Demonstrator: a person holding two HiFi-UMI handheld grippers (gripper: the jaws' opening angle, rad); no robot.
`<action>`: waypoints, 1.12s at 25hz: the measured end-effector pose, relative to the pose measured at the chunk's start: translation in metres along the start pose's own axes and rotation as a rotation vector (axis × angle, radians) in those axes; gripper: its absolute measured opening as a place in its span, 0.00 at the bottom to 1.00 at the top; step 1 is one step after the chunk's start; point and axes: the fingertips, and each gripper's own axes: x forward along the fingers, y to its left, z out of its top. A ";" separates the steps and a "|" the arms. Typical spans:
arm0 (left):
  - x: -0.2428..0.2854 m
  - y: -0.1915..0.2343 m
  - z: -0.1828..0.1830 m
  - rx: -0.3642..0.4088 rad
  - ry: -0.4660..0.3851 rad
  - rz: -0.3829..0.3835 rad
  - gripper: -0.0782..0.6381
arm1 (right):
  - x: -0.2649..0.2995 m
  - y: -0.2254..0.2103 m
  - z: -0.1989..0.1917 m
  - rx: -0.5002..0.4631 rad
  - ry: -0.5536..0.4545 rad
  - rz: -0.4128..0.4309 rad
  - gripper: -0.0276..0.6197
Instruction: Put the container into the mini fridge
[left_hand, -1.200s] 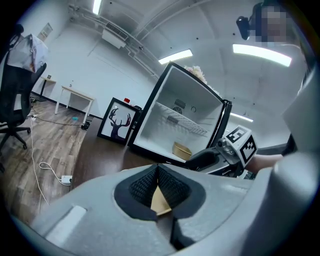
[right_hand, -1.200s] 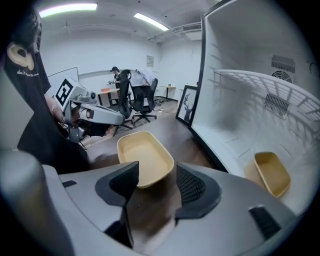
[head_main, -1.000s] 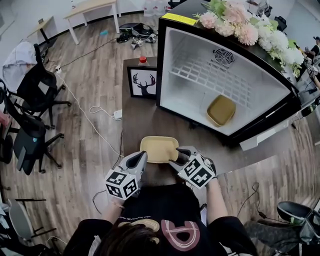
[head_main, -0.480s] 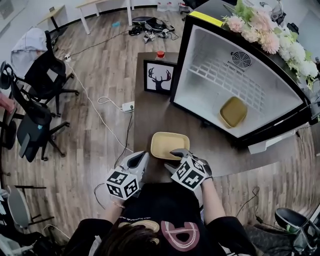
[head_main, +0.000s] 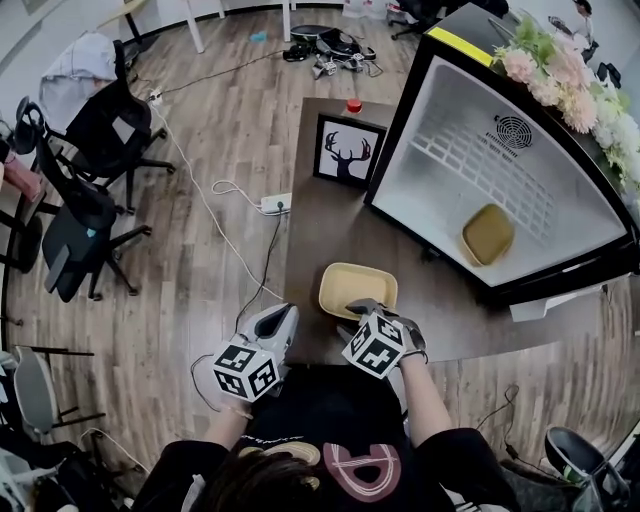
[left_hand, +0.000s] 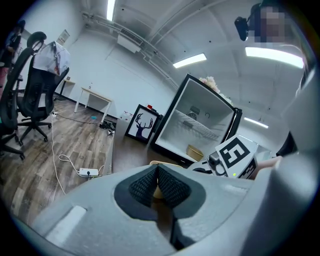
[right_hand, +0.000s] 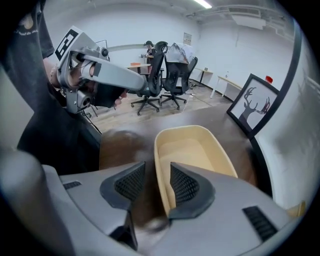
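- Container (head_main: 357, 283) on table (head_main: 315, 225), 8 o'clock of fridge (head_main: 455, 160).
- Right gripper (right_hand: 152, 182) astride its near wall, jaws just been closing, no pinch yet.
- Left gripper (left_hand: 157, 186) closed up, empty, at container's 8 o'clock.

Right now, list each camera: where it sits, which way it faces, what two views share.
Head view: on the person's head, steeply down at the table, container and open mini fridge; their torso shows.
Left gripper view: on the left gripper, jaws together, facing the mini fridge; the right hand shows.
Right gripper view: on the right gripper, down at the container, its wall between jaws that have just been closing; the left gripper shows.
Shared: all see the deer picture.
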 end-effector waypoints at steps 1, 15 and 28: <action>-0.001 0.001 0.000 -0.004 -0.003 0.004 0.12 | 0.002 0.000 -0.001 -0.009 0.011 0.000 0.29; -0.006 0.005 0.005 0.009 -0.017 0.025 0.12 | 0.016 -0.006 -0.001 -0.066 0.045 -0.051 0.10; 0.006 -0.001 0.009 0.023 -0.020 -0.011 0.12 | -0.007 -0.018 0.013 -0.058 -0.028 -0.098 0.07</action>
